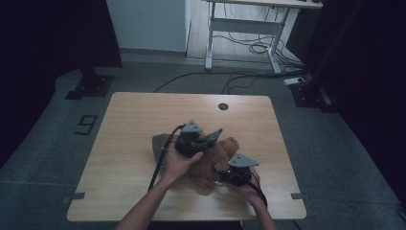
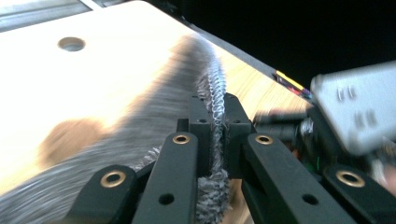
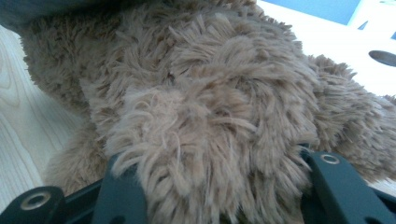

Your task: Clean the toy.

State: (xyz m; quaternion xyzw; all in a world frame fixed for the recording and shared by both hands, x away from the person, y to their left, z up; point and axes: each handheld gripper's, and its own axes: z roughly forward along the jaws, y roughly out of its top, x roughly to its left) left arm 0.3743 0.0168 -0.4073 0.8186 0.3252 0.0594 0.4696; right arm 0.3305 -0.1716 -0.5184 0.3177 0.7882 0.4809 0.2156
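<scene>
A brown teddy bear (image 1: 210,160) lies on the middle of the wooden surface (image 1: 129,120), slightly toward the person's side, with its fuzzy fur close up in the right gripper view (image 3: 210,116). A grey knitted cloth (image 1: 160,143) lies just left of the bear on the surface; one end of it rises and stretches over the bear, and in the left gripper view the cloth (image 2: 215,98) shows as a grey fuzzy strip running away from the camera across the pale wood.

The left gripper (image 1: 213,138) hovers above the bear, held in the person's left hand (image 1: 179,160), and its jaws are clamped on the edge of the grey cloth; in the left gripper view (image 2: 215,116) the two black jaws pinch the fabric tightly between them. The right gripper (image 1: 229,171) sits low at the bear's right side, held in the right hand (image 1: 249,189), and in the right gripper view (image 3: 212,186) its jaws stand apart with the bear's plush body bulging between them, the fur touching both; whether they press it firmly I cannot tell.

A round cable hole (image 1: 223,106) sits near the far edge of the surface. Beyond it, on the grey floor (image 1: 335,143), stands a white desk frame (image 1: 239,28) with loose cables (image 1: 253,45) beneath it
</scene>
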